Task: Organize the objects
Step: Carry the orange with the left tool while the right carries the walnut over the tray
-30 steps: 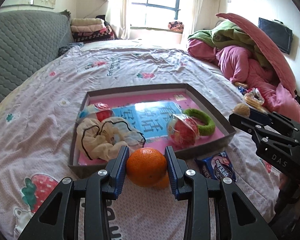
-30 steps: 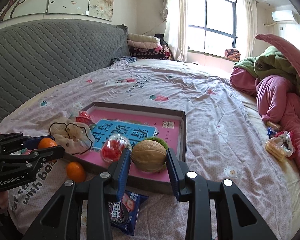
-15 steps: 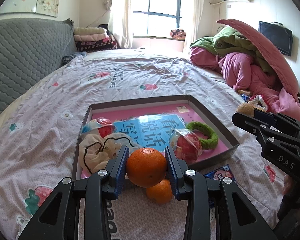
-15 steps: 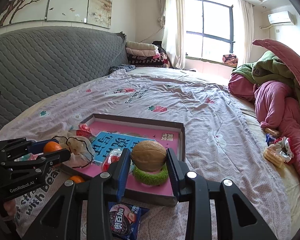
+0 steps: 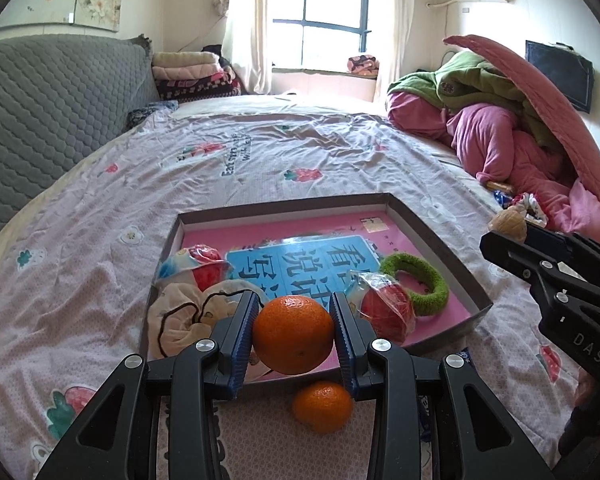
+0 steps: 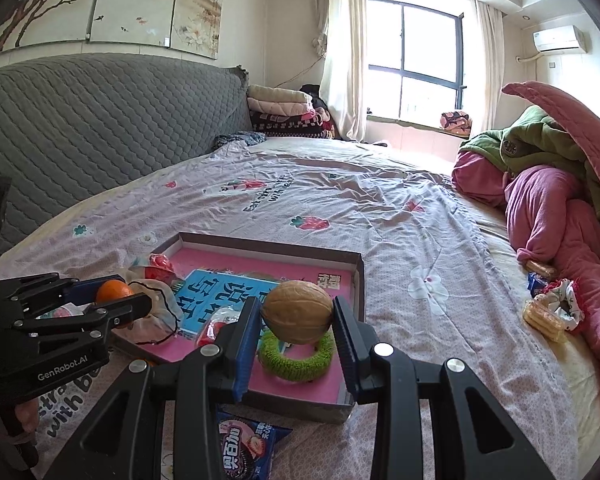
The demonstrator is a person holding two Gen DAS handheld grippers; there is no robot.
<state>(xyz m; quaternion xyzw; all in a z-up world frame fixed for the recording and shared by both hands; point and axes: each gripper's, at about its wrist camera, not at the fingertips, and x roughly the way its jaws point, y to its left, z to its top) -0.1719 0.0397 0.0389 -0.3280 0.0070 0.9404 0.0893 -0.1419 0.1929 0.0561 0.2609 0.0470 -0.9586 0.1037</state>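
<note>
Bedroom, window at top centre, grey quilted headboard (image 6: 100, 120) on the left, heap of pink and green bedding (image 5: 500, 128) at right. Pale pink strawberry-print sheet (image 5: 260, 160) covers the bed; a shallow cardboard tray (image 5: 440, 236) with a pink and blue book cover as its floor sits lower centre in both views. Left gripper (image 5: 294, 336) at bottom centre of the left view, partly closed, blue pads clamped on an orange (image 5: 293, 334), held in front of the tray's near edge. A second, smaller orange (image 5: 322, 406) lies on the sheet just below it, outside the tray. Right gripper (image 6: 296, 316) at bottom centre of the right view, also partly closed, pads pinching a walnut (image 6: 298, 312) held over the tray's near right corner. In the tray: green fuzzy hair tie (image 6: 296, 360) directly under the walnut, wrapped red sweet (image 5: 386, 312) just left of it, cream drawstring pouch (image 5: 180, 320) at near left, another red wrapped item (image 5: 202, 264) behind the pouch. Blue snack packet (image 6: 248, 452) on the sheet just outside the tray's near edge, bottom of the right view. More snacks (image 6: 548, 312) far right by the bedding.
</note>
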